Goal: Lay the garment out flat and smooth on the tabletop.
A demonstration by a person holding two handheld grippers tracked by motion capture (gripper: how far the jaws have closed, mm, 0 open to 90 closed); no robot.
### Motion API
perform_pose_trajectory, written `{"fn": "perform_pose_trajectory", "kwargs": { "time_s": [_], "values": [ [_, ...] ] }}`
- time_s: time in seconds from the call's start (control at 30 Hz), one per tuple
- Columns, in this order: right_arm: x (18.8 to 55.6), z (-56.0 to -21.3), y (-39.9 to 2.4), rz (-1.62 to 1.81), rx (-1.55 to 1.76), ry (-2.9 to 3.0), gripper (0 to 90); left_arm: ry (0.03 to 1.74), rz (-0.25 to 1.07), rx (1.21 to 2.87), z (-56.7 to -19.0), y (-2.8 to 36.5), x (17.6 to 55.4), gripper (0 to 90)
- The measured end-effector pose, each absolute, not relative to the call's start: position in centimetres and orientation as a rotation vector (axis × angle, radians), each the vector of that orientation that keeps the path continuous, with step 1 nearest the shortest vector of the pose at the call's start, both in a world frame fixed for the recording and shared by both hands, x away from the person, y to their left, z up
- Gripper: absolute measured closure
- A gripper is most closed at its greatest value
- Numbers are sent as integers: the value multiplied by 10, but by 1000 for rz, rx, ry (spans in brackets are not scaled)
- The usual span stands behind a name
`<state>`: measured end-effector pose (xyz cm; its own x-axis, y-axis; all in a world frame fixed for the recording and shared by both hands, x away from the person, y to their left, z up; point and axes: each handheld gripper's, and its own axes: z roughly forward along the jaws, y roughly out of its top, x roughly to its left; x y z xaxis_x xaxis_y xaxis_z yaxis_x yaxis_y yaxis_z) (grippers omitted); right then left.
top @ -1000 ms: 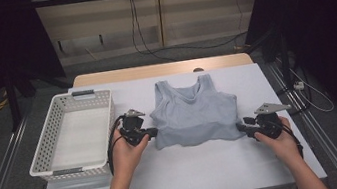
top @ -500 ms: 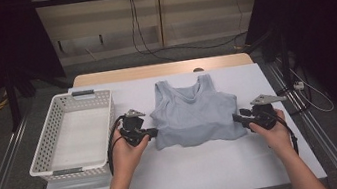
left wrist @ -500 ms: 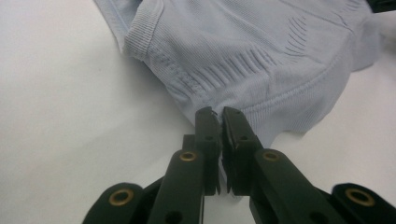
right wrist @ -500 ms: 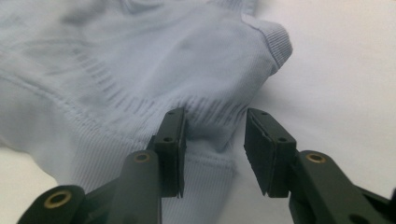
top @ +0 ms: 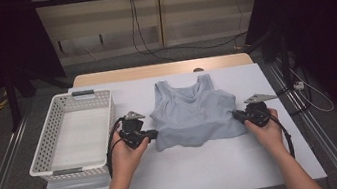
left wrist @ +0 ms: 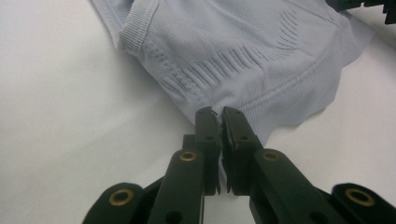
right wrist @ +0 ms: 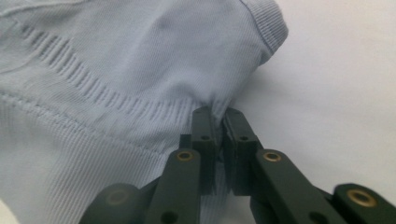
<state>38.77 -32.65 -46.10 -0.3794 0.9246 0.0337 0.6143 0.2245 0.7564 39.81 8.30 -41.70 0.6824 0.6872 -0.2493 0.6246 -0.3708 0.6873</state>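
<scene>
Since the earlier frame the right claw point(top: 238, 115) has moved inward across the bench point(top: 193, 171) to the garment's side edge, and its jaws have just been closing; they now stand pressed together on a fold of the light blue tank top point(top: 193, 113) near its lower corner, as the right gripper view confirms with fabric caught between the tips point(right wrist: 215, 116). Left claw point(top: 155, 135) has kept its place, jaws pinching the top's opposite lower edge, with cloth seen between them in the left gripper view point(left wrist: 217, 116). Tank top lies flat near the middle of the white bench, straps toward the far side, hem toward the person. White perforated basket point(top: 52, 139) sits at the left, just beside the left hand point(top: 127, 153).
</scene>
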Motion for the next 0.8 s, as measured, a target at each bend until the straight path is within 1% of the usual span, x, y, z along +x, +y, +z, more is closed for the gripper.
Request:
{"fn": "perform_pose_trajectory", "kwargs": {
  "time_s": [0.27, 0.57, 0.8],
  "values": [
    [375, -446, -338, 1043, 1431, 2062, 873, 993, 83, 2062, -408, 88, 398, 858],
    [350, -428, -346, 1066, 1446, 2054, 876, 972, 48, 2041, -399, 89, 392, 858],
    [348, -438, -348, 1046, 1456, 2070, 872, 984, 34, 2060, -407, 86, 393, 858]
  ]
}}
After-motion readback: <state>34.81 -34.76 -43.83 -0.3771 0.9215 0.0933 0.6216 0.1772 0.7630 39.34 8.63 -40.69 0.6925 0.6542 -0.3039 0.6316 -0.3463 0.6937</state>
